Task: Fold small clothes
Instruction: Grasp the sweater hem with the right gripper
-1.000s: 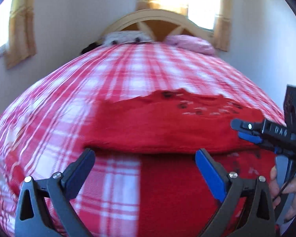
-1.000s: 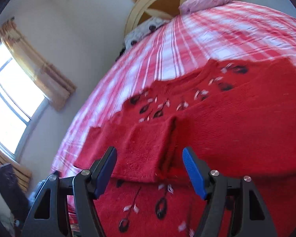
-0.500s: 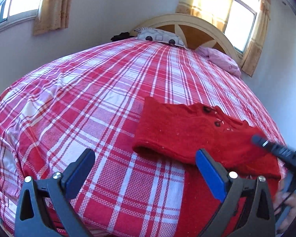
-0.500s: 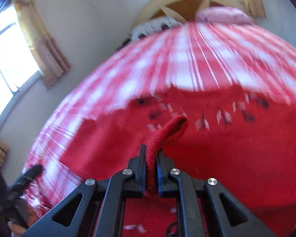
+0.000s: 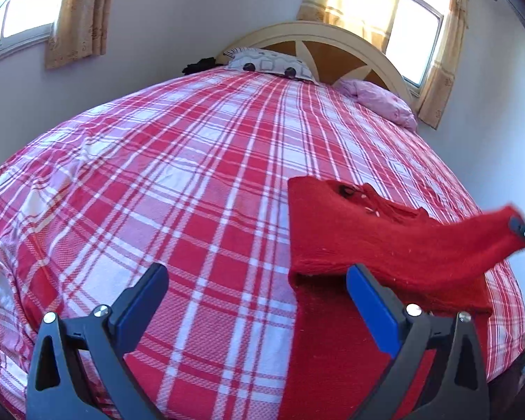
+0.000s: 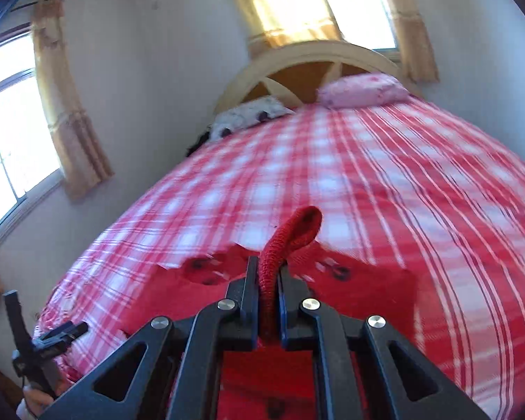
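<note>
The red sweater (image 5: 374, 245) lies on the bed (image 5: 192, 175) at four o'clock, partly folded. The right gripper (image 6: 267, 294), clamped tight, lifts its sleeve (image 6: 290, 238). The left gripper (image 5: 259, 301) hangs wide, empty. More folds remain.

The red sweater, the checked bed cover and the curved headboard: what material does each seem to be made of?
The red sweater looks like knitted wool or acrylic: fuzzy matte surface, with a ribbed edge showing in the shut right gripper. The red-and-white checked bed cover looks like thin woven cotton, matte, with fine creases. The curved headboard seems to be wood, with a cream painted frame around brown panels; this is less certain.
</note>
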